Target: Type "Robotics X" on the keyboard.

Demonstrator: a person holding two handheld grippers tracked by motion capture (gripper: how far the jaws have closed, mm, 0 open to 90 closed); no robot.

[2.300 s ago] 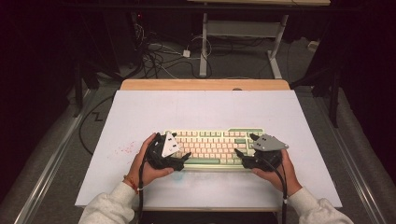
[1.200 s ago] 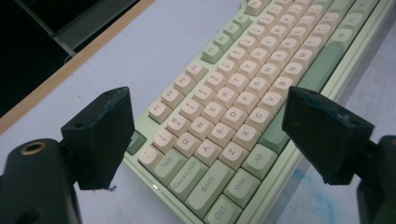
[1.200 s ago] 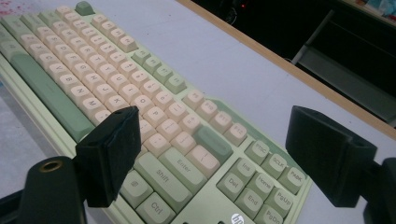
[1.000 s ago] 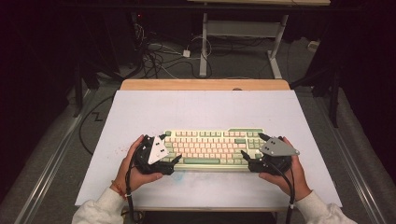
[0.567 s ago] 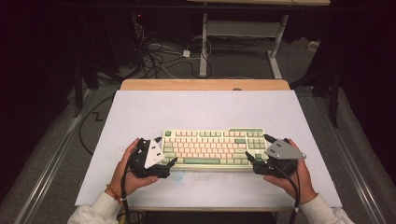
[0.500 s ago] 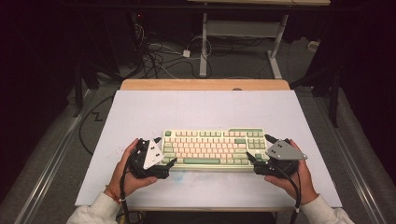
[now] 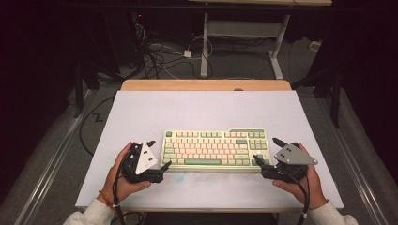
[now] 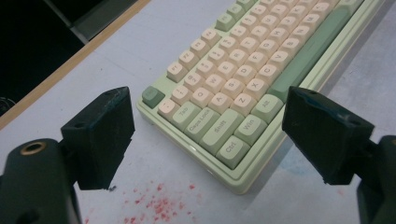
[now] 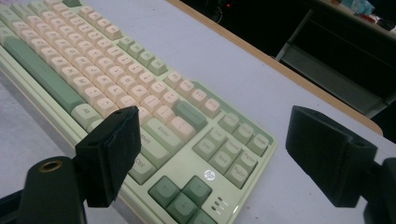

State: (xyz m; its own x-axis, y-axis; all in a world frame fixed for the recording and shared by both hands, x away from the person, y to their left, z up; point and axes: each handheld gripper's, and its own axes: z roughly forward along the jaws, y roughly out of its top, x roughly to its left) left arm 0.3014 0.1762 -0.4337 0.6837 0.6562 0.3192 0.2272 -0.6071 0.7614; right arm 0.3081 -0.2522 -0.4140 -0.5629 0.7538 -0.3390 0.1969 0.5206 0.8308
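Note:
A pale green keyboard (image 7: 216, 150) with cream and green keys lies flat on the white table top (image 7: 206, 108), near its front edge. My left gripper (image 7: 158, 153) stands open just off the keyboard's left end, with nothing between the jaws. In the left gripper view the keyboard's (image 8: 243, 60) near-left corner lies ahead of the left gripper (image 8: 208, 93). My right gripper (image 7: 265, 149) is open at the right end. The right gripper view shows that gripper (image 9: 215, 116) with one jaw over the keyboard's (image 9: 93, 60) right keys and the other off its edge.
A red speckled stain (image 8: 154, 205) marks the table in front of the keyboard's left corner. A wooden strip (image 7: 206, 85) runs along the far edge. Beyond it are floor cables (image 7: 164, 51) and a desk frame (image 7: 244, 33).
Both grippers have drawn outward from over the keyboard's ends and slightly toward the person. The keyboard has stayed where it was.

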